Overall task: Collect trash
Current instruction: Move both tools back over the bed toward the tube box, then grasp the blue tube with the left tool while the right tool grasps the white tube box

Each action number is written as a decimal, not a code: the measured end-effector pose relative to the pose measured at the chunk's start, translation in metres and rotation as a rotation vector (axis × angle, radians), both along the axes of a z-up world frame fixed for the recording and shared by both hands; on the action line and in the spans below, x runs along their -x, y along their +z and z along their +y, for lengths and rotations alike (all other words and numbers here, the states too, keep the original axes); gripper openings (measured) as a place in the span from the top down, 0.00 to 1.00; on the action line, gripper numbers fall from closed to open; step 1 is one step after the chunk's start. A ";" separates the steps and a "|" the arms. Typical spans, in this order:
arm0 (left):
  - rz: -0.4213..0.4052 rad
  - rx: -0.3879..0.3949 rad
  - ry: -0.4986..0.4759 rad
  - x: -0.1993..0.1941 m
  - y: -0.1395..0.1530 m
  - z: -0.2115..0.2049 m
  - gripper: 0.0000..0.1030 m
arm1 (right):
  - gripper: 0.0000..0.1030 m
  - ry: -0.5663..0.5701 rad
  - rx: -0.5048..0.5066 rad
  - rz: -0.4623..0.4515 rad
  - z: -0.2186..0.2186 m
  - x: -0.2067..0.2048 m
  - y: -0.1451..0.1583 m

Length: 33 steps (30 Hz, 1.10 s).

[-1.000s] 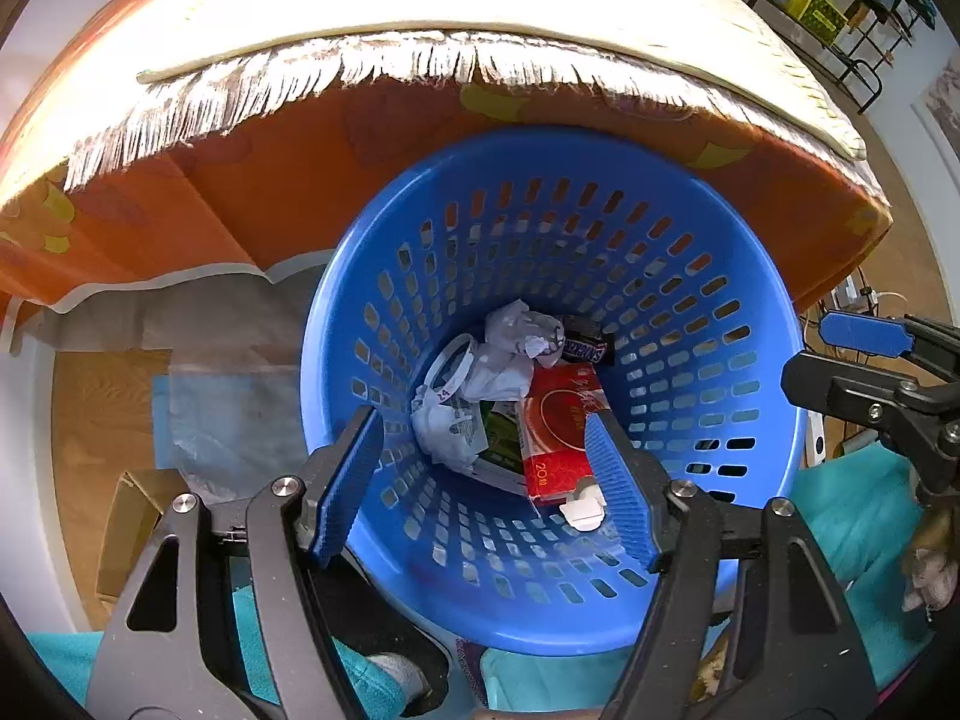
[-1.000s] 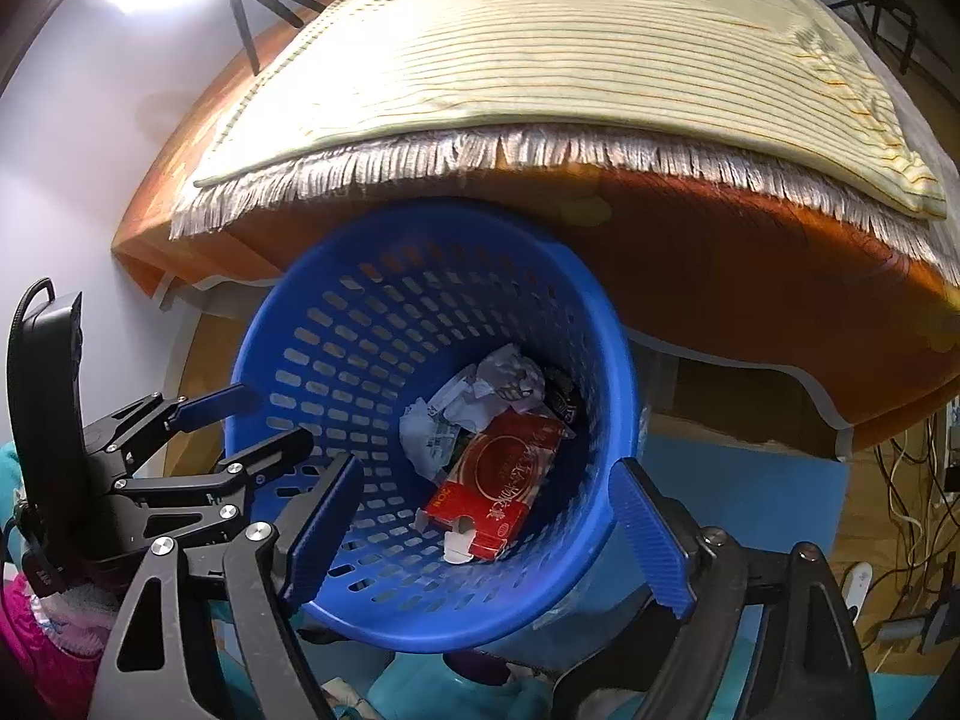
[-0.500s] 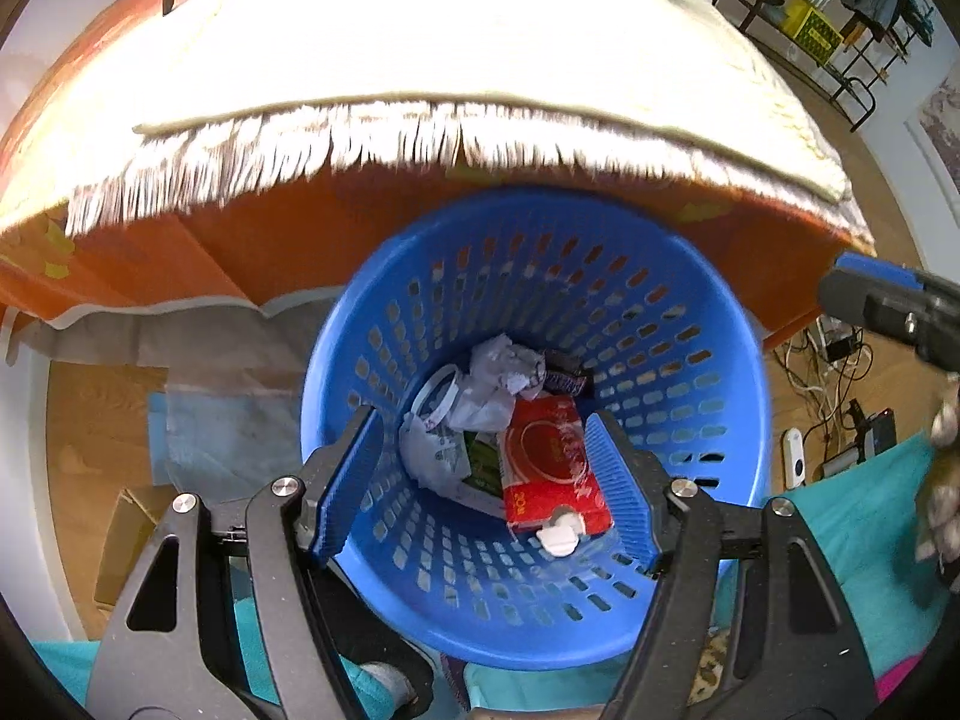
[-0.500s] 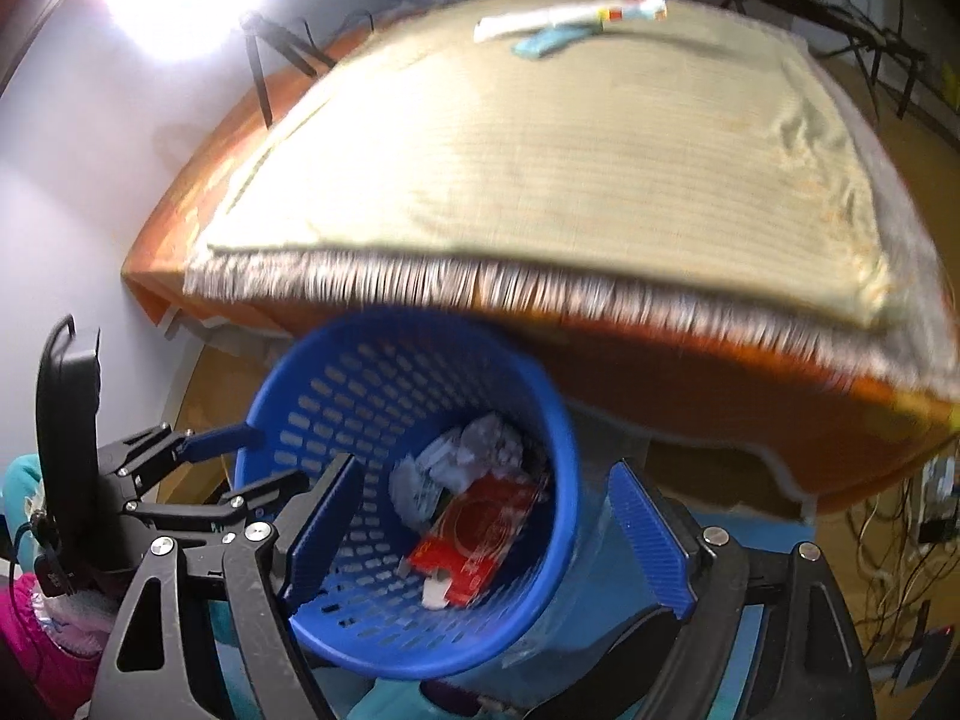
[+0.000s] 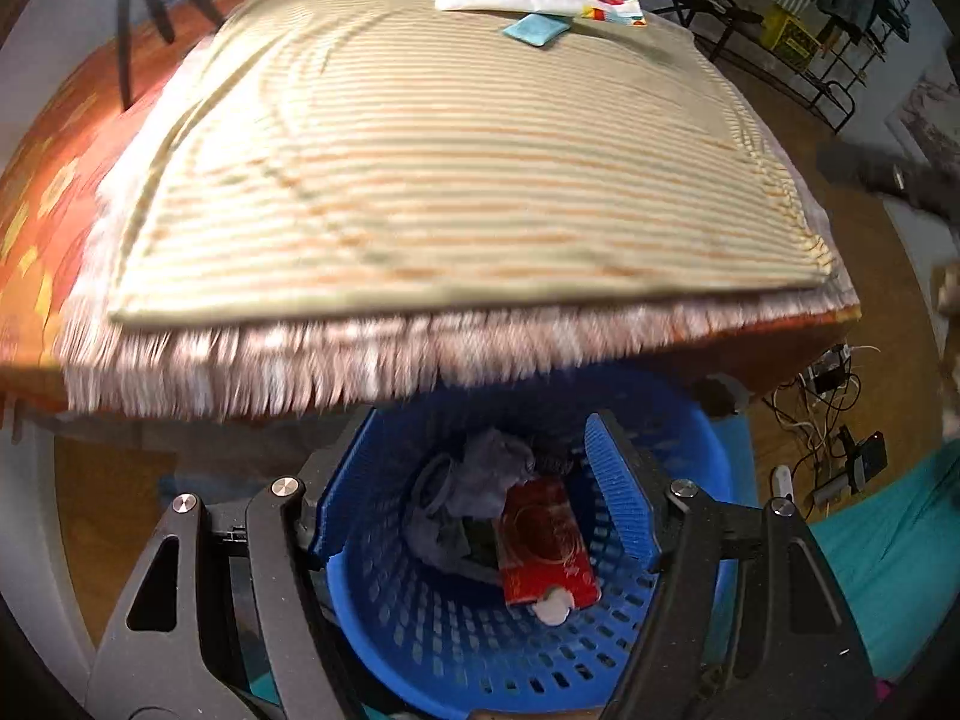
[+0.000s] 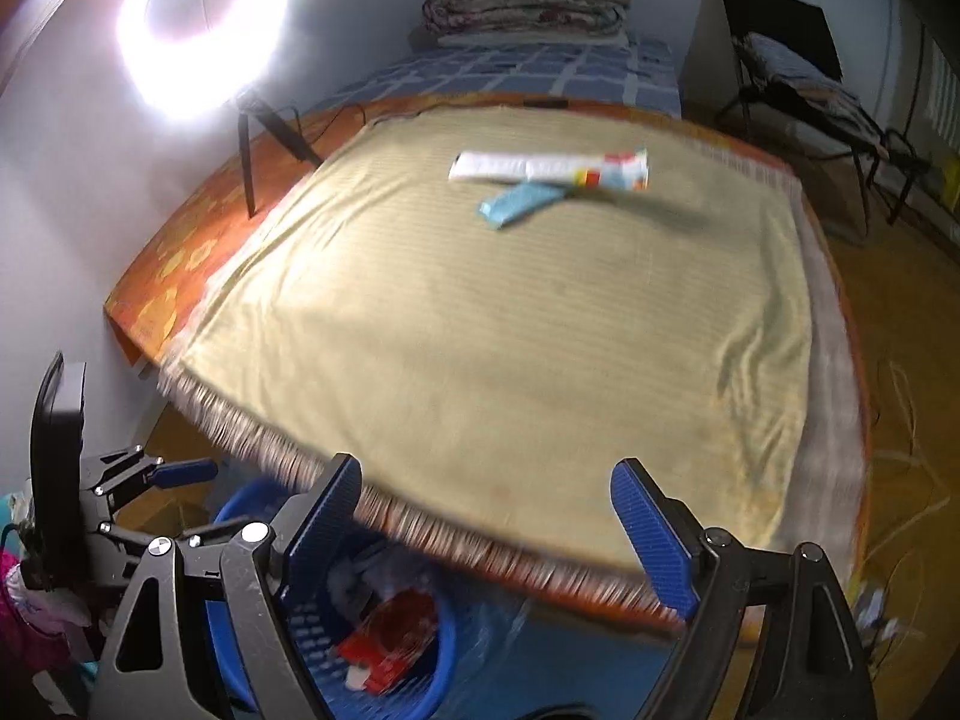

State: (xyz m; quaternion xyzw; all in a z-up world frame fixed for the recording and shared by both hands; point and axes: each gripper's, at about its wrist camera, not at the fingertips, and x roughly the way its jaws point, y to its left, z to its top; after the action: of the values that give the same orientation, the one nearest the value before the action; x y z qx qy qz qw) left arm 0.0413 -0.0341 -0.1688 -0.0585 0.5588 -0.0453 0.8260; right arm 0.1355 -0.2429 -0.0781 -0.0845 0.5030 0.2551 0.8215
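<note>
While both grippers hang empty above the blue basket [image 5: 528, 648], the step in hand looks like the reach for the next pieces of trash. The basket (red carton [image 5: 546, 546] and crumpled paper inside) sits on the floor against the desk's near edge. Left gripper [image 5: 489, 492] and right gripper [image 6: 489, 525] both have their fingers wide apart, nothing between them. Left on the striped cloth [image 6: 510, 324], at the desk's far side, are a long white wrapper [image 6: 549, 169] and a small teal packet [image 6: 521, 202] touching it. The wrapper's long axis runs across the view, its coloured end to the right; the packet slants. Next, I judge, comes a reach across, fingers straddling the wrapper's narrow width.
</note>
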 end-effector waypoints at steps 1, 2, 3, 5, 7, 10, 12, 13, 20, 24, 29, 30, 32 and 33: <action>0.002 0.000 -0.010 -0.006 0.001 -0.001 0.30 | 0.15 0.008 -0.001 -0.001 0.001 -0.008 0.003; 0.004 0.001 -0.018 -0.011 0.002 -0.003 0.30 | 0.15 0.022 -0.003 0.000 0.005 -0.020 0.006; 0.006 0.003 -0.027 -0.016 0.002 -0.005 0.30 | 0.16 0.033 -0.004 0.000 0.008 -0.027 0.007; 0.011 0.005 -0.045 -0.027 0.004 -0.007 0.30 | 0.15 0.057 0.005 -0.005 0.016 -0.048 0.010; 0.012 -0.002 -0.069 -0.039 0.007 -0.009 0.30 | 0.16 0.075 0.016 -0.017 0.023 -0.065 0.011; 0.011 0.001 -0.086 -0.052 0.010 -0.009 0.30 | 0.16 0.107 0.018 -0.013 0.036 -0.092 0.010; 0.010 0.006 -0.097 -0.066 0.014 -0.006 0.30 | 0.16 0.136 0.022 -0.006 0.049 -0.111 0.006; 0.007 0.005 -0.100 -0.072 0.015 -0.006 0.30 | 0.16 0.148 0.031 -0.006 0.054 -0.119 0.004; -0.004 -0.019 -0.170 -0.115 0.016 -0.014 0.30 | 0.16 0.237 0.140 -0.022 0.097 -0.178 -0.022; -0.016 -0.026 -0.196 -0.135 0.015 -0.017 0.30 | 0.16 0.284 0.220 -0.033 0.115 -0.204 -0.041; -0.027 -0.028 -0.195 -0.159 0.012 -0.008 0.30 | 0.17 0.325 0.288 0.003 0.130 -0.237 -0.070; -0.026 -0.026 -0.191 -0.164 0.011 -0.005 0.30 | 0.18 0.328 0.300 0.000 0.132 -0.240 -0.074; -0.028 -0.023 -0.188 -0.174 0.010 -0.002 0.30 | 0.18 0.323 0.326 -0.012 0.136 -0.249 -0.082; -0.030 -0.025 -0.190 -0.179 0.009 -0.001 0.30 | 0.20 0.318 0.328 -0.011 0.136 -0.253 -0.084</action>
State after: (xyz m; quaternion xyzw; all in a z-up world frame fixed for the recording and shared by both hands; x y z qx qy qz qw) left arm 0.2198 -0.0352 -0.1594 0.0057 0.5501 -0.1171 0.8268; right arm 0.3887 -0.1070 -0.1626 -0.2962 0.5136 0.2956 0.7490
